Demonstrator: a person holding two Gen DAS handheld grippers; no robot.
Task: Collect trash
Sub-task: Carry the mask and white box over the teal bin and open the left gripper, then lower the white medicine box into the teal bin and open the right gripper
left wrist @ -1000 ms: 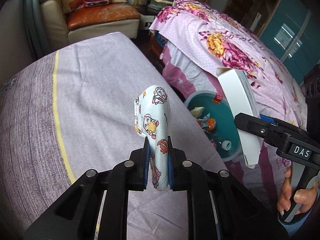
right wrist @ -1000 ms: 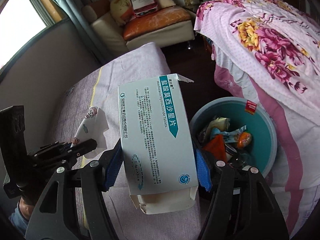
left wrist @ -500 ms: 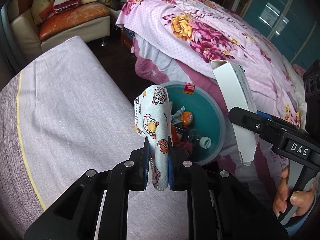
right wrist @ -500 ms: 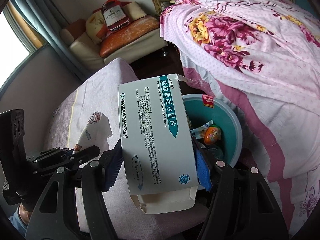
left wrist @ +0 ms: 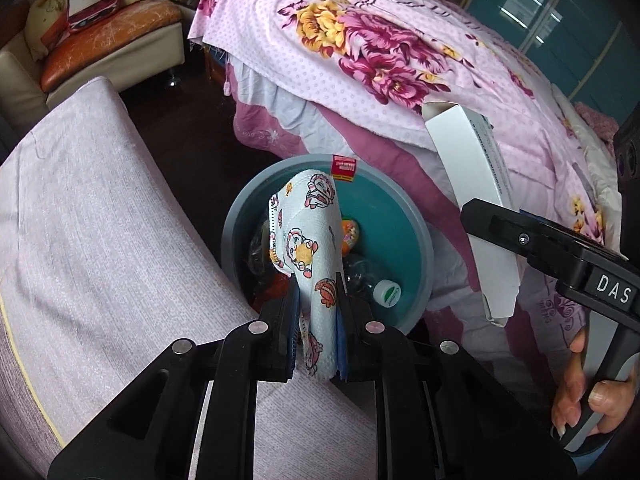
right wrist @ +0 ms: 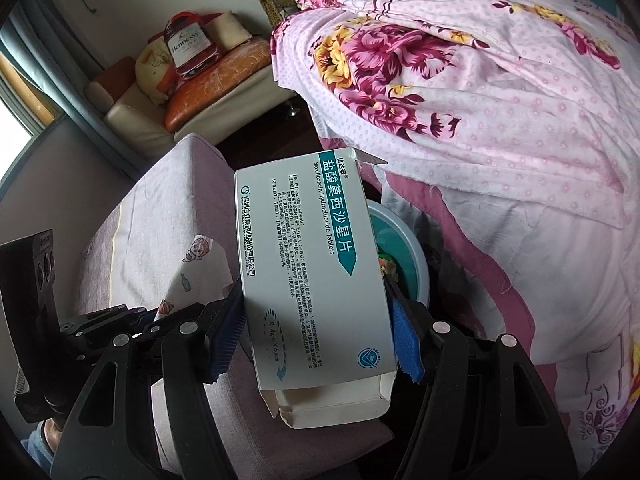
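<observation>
My left gripper is clenched on a folded paper napkin printed with cartoon animals, which stands up between the blue pads and, from this camera, lies over the open mouth of the round teal bin. The bin sits on the dark floor between the lilac-covered surface on my left and the bed with the pink flowered bedspread. Inside the bin I see a plastic bottle with a white and green cap and an orange wrapper. My right gripper is grasping a white and teal medicine box by its long sides, its lower flap hanging open; the box hides most of the bin in that view. My right hand wraps the handle
</observation>
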